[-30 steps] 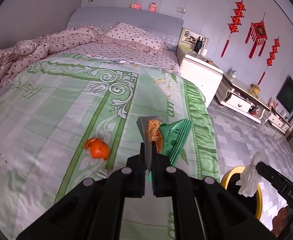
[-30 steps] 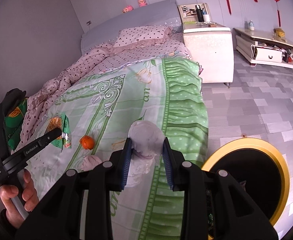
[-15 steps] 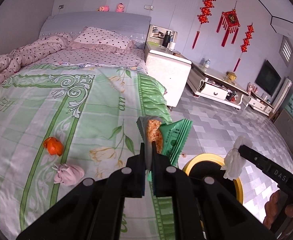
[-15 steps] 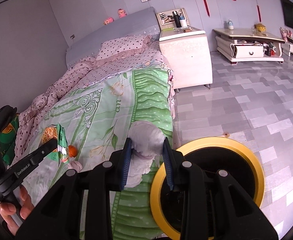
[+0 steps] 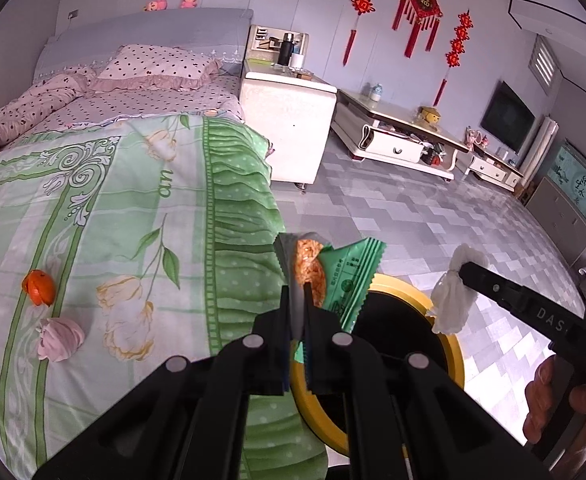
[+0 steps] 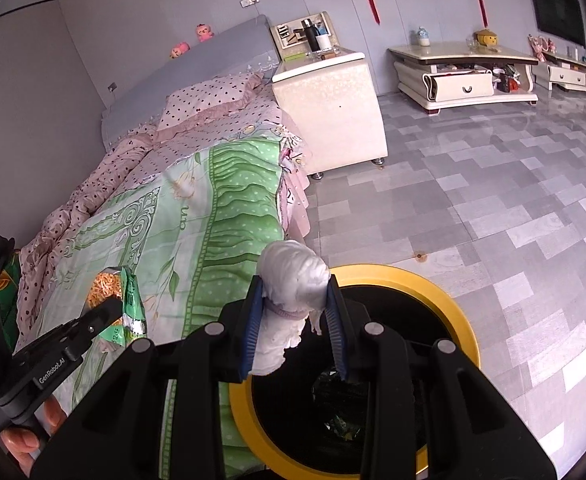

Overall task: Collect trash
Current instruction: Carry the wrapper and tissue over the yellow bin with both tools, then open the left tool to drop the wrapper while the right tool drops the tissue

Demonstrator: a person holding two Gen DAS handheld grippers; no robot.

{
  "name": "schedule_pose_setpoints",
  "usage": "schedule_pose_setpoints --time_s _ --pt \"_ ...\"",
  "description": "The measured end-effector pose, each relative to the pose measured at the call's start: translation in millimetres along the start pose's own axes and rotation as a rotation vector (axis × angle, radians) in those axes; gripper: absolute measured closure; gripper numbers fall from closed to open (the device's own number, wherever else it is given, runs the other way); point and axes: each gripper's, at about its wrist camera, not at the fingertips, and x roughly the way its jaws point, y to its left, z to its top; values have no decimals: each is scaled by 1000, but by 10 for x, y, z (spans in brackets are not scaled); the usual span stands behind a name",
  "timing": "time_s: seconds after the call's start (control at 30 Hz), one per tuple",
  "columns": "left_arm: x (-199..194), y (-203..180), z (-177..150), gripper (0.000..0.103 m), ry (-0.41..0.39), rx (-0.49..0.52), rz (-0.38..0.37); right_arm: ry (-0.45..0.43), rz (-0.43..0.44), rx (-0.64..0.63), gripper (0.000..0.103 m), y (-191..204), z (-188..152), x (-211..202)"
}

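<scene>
My left gripper (image 5: 297,300) is shut on a green snack wrapper (image 5: 341,276) with orange noodles printed on it, held above the bed's edge next to the yellow-rimmed bin (image 5: 449,344). My right gripper (image 6: 295,300) is shut on a crumpled white tissue (image 6: 293,276), held over the near rim of the bin (image 6: 445,296). The left wrist view shows that tissue (image 5: 455,300) hanging over the bin's right side. The right wrist view shows the wrapper (image 6: 121,300) over the bed. An orange peel (image 5: 39,287) and a pinkish tissue ball (image 5: 59,338) lie on the green bedspread (image 5: 113,208).
The bin stands on the grey tiled floor (image 6: 493,208) close against the bed's side. A white nightstand (image 5: 289,120) is beside the bed, and a low TV cabinet (image 5: 405,136) runs along the far wall. A hand (image 5: 565,408) grips the right tool.
Both grippers have swung to the right, from over the bed toward the bin, still holding the wrapper and the tissue. The bin now fills more of both views.
</scene>
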Motion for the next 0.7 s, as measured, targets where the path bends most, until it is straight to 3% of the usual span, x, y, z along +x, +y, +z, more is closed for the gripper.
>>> schedule_pose_setpoints --time_s 0.7 --pt "646 -412 -340 99 145 48 -51 66 -36 91 72 -522 -126 337"
